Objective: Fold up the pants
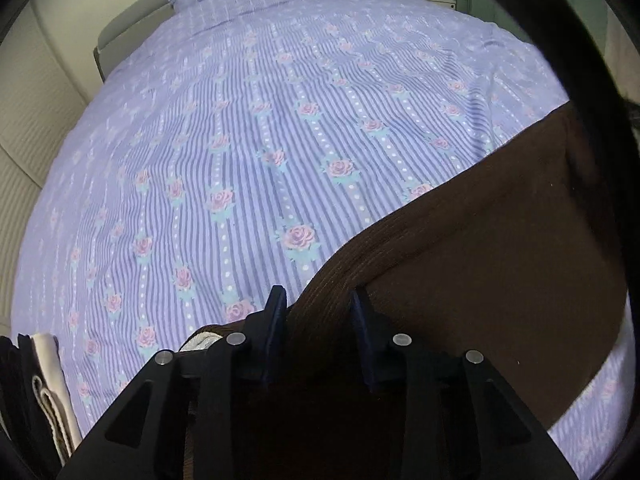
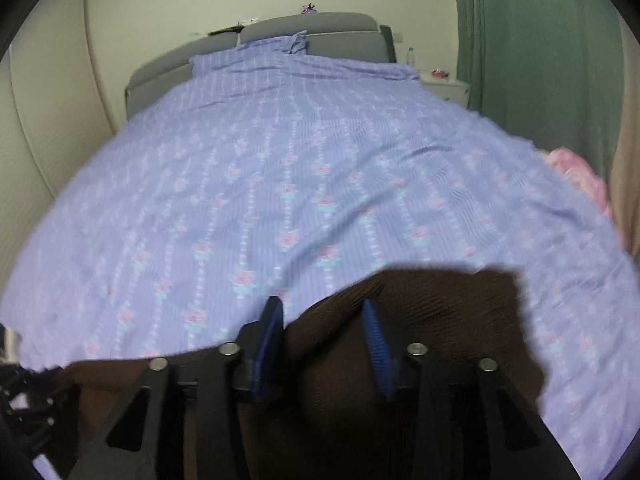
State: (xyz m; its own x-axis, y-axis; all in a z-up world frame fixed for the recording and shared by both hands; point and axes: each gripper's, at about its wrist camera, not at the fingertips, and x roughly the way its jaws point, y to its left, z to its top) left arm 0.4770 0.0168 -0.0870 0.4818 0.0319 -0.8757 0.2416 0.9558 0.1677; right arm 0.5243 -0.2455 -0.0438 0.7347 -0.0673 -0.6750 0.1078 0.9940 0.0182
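Observation:
Dark brown corduroy pants (image 1: pixel 472 248) lie on the bed, spreading from the lower middle to the right in the left wrist view. My left gripper (image 1: pixel 318 300) has pants fabric bunched between its two dark blue fingers, which stand partly apart. In the right wrist view the pants (image 2: pixel 440 312) lie at the bottom centre. My right gripper (image 2: pixel 322 308) also has a fold of the pants between its blue fingers, which stand partly apart.
The bed is covered by a lilac striped sheet with roses (image 1: pixel 280 140). Folded dark and white clothes (image 1: pixel 36 392) sit at the lower left. A grey headboard (image 2: pixel 312 26), a nightstand (image 2: pixel 446 84), a green curtain (image 2: pixel 536 48) and pink fabric (image 2: pixel 580 176) are beyond.

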